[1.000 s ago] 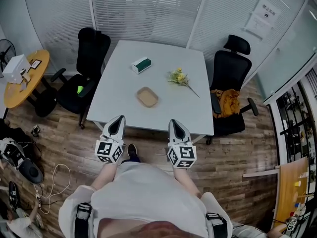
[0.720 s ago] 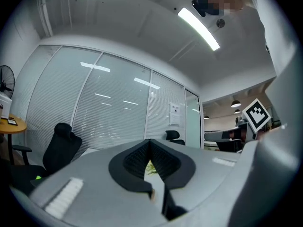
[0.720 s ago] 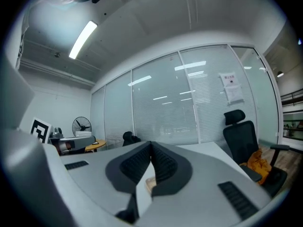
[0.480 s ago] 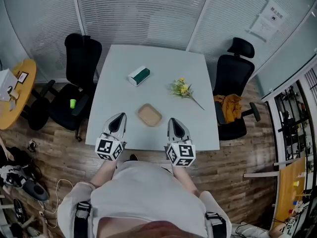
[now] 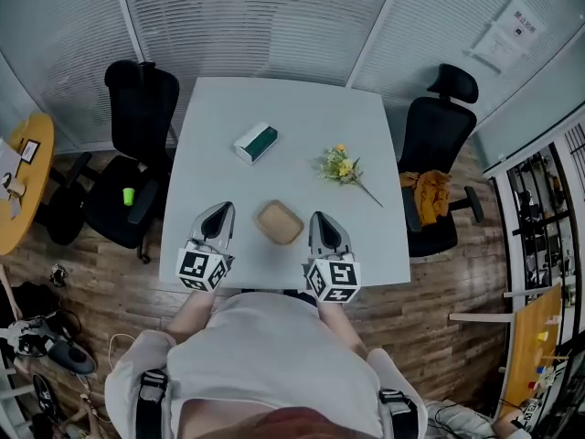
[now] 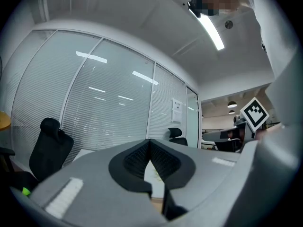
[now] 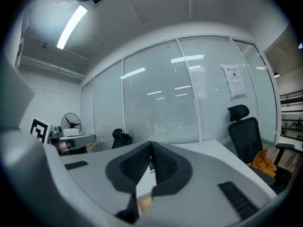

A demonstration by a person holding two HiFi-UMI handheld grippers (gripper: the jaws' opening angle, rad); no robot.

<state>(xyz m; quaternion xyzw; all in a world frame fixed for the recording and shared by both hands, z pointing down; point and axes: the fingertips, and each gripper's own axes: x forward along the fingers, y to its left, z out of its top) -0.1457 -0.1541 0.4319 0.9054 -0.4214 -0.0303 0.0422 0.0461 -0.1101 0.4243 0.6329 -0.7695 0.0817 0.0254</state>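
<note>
Tan and shallow, the small tray (image 5: 279, 222) is recorded near the front edge of the desk (image 5: 274, 99), flanked by the left gripper (image 5: 219, 211) and right gripper (image 5: 322, 219), both jaws closed on nothing; it is judged light, rigid, and best taken by its rim.

— Where does the head view sit?
— Above the person, facing steeply down. The whole bench (image 5: 274, 99) lies ahead of the left gripper (image 5: 219, 211) and the right gripper (image 5: 321, 218).
— And the gripper views?
— Each rides close behind its own jaws, low, facing forward and slightly upward across the bench to the blinds (image 5: 256, 16).
— What's shared?
— All three show the bench, the blinds, and the chair (image 5: 430, 135) ahead-right of the right gripper.
</note>
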